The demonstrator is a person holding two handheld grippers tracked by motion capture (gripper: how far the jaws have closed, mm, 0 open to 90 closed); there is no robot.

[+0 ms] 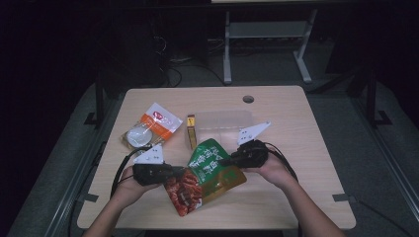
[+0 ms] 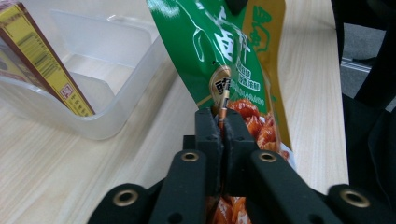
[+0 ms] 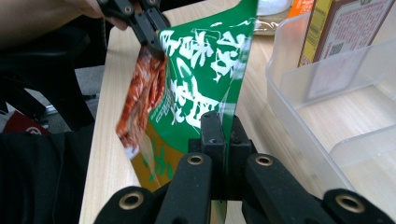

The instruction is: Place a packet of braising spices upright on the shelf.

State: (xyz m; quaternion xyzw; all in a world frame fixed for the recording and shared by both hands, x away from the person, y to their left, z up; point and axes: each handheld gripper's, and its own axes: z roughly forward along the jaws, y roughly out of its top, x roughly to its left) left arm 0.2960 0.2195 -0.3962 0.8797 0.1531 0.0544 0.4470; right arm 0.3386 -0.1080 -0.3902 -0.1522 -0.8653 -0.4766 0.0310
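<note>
A person sits at the near edge of the tabletop (image 1: 306, 197) with a gripper in each hand, and both tools are clamped on the same green snack pouch (image 1: 210, 168). The left gripper (image 1: 170, 173) has its jaws pressed together on one edge of the pouch, over the red food picture; the left gripper view shows the foil pinched flat between the pads. The right gripper (image 1: 228, 161) bites the opposite edge, jaws closed on the thin seam. The pouch sits between the two tools, close to the near edge and about midway along it; whether it rests on the wood I cannot tell.

Just beyond it stands a clear plastic container (image 1: 232, 121) near the middle of the tabletop, with a yellow-and-brown box (image 1: 190, 131) standing upright at its left end. Toward the left edge lies an orange-and-white packet (image 1: 160, 123), with a round white item (image 1: 135, 137) beside it.
</note>
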